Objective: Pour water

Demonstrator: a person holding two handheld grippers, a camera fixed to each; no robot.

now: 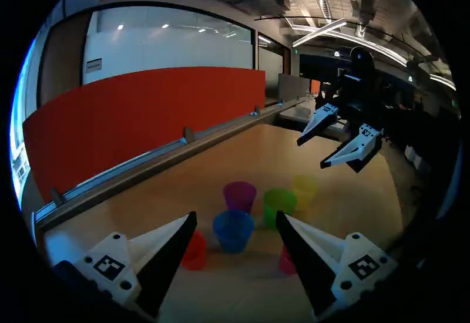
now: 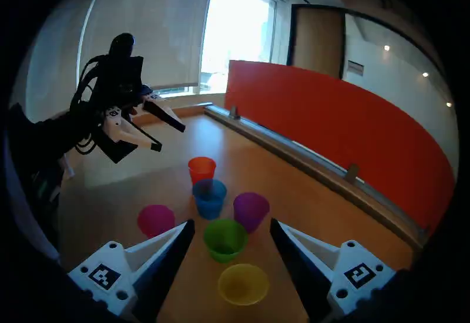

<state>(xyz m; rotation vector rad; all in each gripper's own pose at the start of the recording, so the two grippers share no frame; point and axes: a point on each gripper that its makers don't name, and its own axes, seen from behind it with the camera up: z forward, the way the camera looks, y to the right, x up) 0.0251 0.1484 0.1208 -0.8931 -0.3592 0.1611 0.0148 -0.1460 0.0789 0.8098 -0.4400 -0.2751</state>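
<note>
Wooden table (image 2: 282, 176) lies bare on every side of six cups grouped near its middle; a metal rail (image 2: 311, 158) and a red screen (image 2: 352, 123) close off one long edge. The orange cup (image 2: 201, 169), blue cup (image 2: 209, 197), purple cup (image 2: 251, 210), green cup (image 2: 225, 238), yellow cup (image 2: 243, 283) and pink cup (image 2: 155, 219) stand upright, mouths up. The left gripper (image 1: 235, 214) and right gripper (image 2: 231, 222) hover on opposite sides of them, jaws apart and empty.
</note>
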